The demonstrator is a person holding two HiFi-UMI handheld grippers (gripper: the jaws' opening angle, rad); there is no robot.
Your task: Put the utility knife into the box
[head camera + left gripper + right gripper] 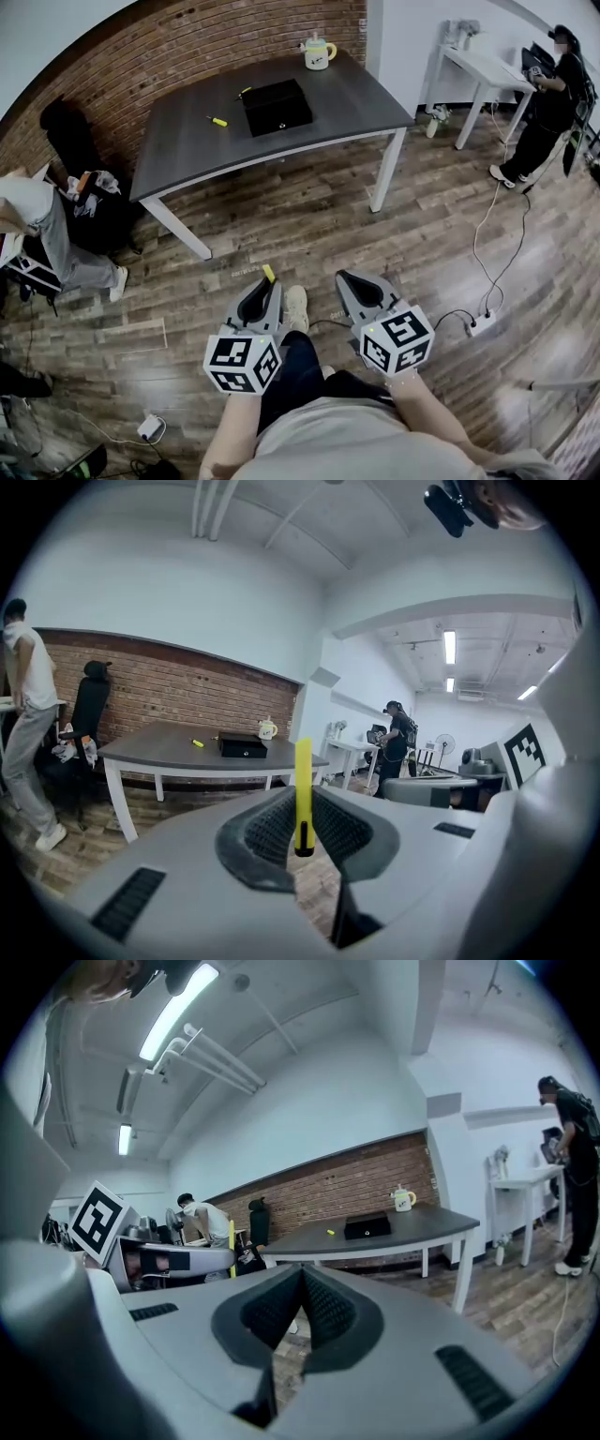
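Left gripper point(302, 829): jaws clamped on the utility knife point(304, 785). Its yellow body sticks straight up past the pads, black end down between them. Right gripper point(302, 1288), just beside the left: jaws pressed together, nothing in them. Both are held low over the wood floor point(281, 220). Black box point(277, 106) sits well ahead of both grippers on the grey table point(187, 150) and looks closed. A small yellow item point(217, 121) lies just left of the box, and a pale mug point(318, 53) stands beyond it.

I see my L gripper point(302, 841) pinching a slim yellow utility knife point(303, 780) upright, w/ the black rectangular box point(243, 746) well beyond on a grey table point(155, 749).
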